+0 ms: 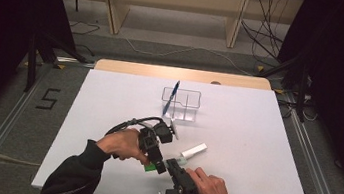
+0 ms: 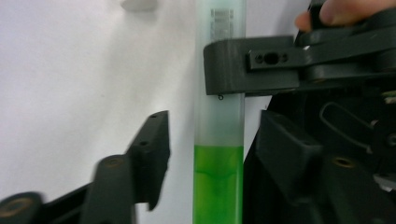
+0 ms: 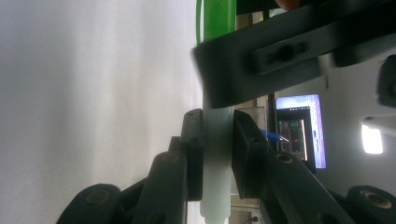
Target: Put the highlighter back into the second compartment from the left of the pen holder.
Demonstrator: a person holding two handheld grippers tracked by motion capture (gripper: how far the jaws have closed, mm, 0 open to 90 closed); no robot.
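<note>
On the white table [image 1: 106, 118], at six o'clock from the clear plastic organiser [image 1: 181, 103], the right gripper [image 3: 217, 154] clenches the translucent green-ended tube [image 2: 219, 140]. The left gripper [image 2: 210, 149] is spread open around it; square it first, then squeeze.

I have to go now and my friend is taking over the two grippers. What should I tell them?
Right gripper: shut on the whitish body of the green-and-white tube, holding it just above the table.
Left gripper: open, its jaws on either side of the tube's green end, not clamped yet.
Nearby: a small white piece, maybe a cap, lies on the table just beyond the grippers. Farther back, a clear box has a blue pen leaning in it.
Done: tube picked up.
Left: probably close the left gripper on the green end. I can't tell what comes after that.
</note>
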